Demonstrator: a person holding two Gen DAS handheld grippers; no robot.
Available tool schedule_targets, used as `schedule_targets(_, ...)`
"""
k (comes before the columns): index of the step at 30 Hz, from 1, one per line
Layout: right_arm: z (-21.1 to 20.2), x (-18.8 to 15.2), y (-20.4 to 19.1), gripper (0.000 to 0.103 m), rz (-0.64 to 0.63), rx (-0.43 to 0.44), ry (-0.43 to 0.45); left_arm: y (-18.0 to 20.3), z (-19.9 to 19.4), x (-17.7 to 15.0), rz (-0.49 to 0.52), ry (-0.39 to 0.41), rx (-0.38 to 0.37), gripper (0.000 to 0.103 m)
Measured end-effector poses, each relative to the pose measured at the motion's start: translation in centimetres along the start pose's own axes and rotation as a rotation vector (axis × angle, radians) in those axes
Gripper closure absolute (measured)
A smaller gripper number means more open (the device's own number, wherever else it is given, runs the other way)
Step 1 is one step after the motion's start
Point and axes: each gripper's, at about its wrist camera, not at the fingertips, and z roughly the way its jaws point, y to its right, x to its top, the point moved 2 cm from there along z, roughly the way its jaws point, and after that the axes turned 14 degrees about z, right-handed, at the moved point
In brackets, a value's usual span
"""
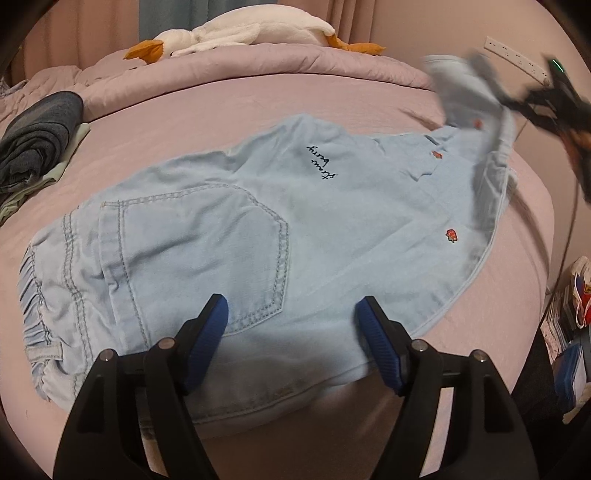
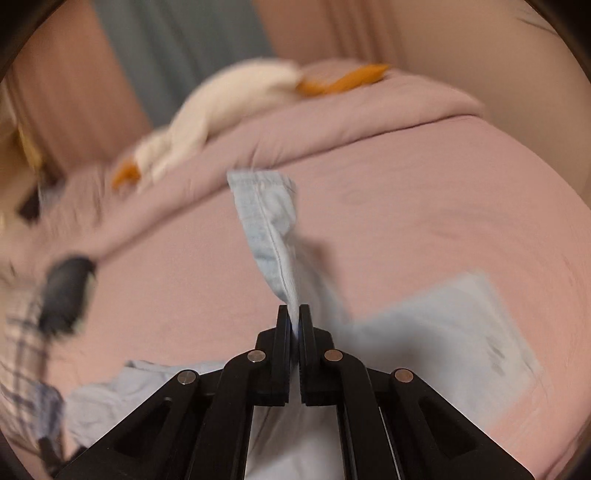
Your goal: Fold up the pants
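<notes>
- Hovering low over the pale blue pants [image 1: 229,236], the left gripper [image 1: 291,325] has its jaws apart, waistband at eight o'clock.
- Right gripper [image 2: 294,314] clamps a lifted hem.
- Pink bed [image 1: 221,96]; plush goose [image 1: 236,33] at twelve o'clock.

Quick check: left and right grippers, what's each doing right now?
Left gripper: open, over the pants, holding nothing.
Right gripper: shut on the pants' leg end, lifted off the bed.
</notes>
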Motion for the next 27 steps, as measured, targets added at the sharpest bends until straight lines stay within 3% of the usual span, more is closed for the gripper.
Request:
schedule_targets(3,-2.9,-0.8,5.8,0.101,0.115,-0.002,0.038,-0.2,0.1,0.3,-0.028,-0.012,-0.001,0.030)
schedule_targets(5,-3.0,-2.6,9.8,0.097,0.184,-0.065,0.022,-0.5,0.2,0.5,-0.052,-0.025,-0.005,0.030)
schedule_targets(7,-1.1,-4.4,13.1,0.086,0.238,-0.097,-0.029,-0.7,0.1,0.9,-0.073,-0.042,-0.008,0.030)
schedule_targets(8,-0.2,-5.2,14.6,0.073,0.266,-0.131,-0.049,-0.7,0.0,1.1,-0.086,-0.051,-0.009,0.030)
schedule_targets(9,0.8,-5.6,16.3,0.068,0.302,-0.158,-0.079,-0.7,-0.2,1.3,-0.098,-0.054,-0.011,0.031)
schedule_targets(12,-0.1,-5.3,18.8,0.066,0.405,-0.029,-0.051,-0.7,-1.2,2.2,-0.109,-0.026,-0.026,0.031)
schedule_targets(14,-1.5,-4.2,19.1,0.064,0.370,-0.088,0.006,-0.4,-1.2,3.6,-0.062,-0.015,-0.016,0.031)
schedule_targets(17,-2.5,-2.0,17.5,0.063,0.213,-0.176,0.071,-0.1,-0.2,6.8,0.051,-0.019,0.013,0.031)
schedule_targets(20,-0.5,-0.2,14.2,0.064,-0.028,-0.154,0.028,0.4,1.3,10.5,0.179,-0.017,-0.006,0.032)
schedule_targets(24,3.4,-0.4,6.2,0.064,-0.540,-0.154,-0.076,2.3,3.8,15.0,0.372,-0.033,-0.064,0.033)
schedule_targets(27,6.2,-0.5,3.1,0.064,-0.808,-0.177,-0.131,3.3,6.3,17.0,0.467,-0.072,-0.094,0.037)
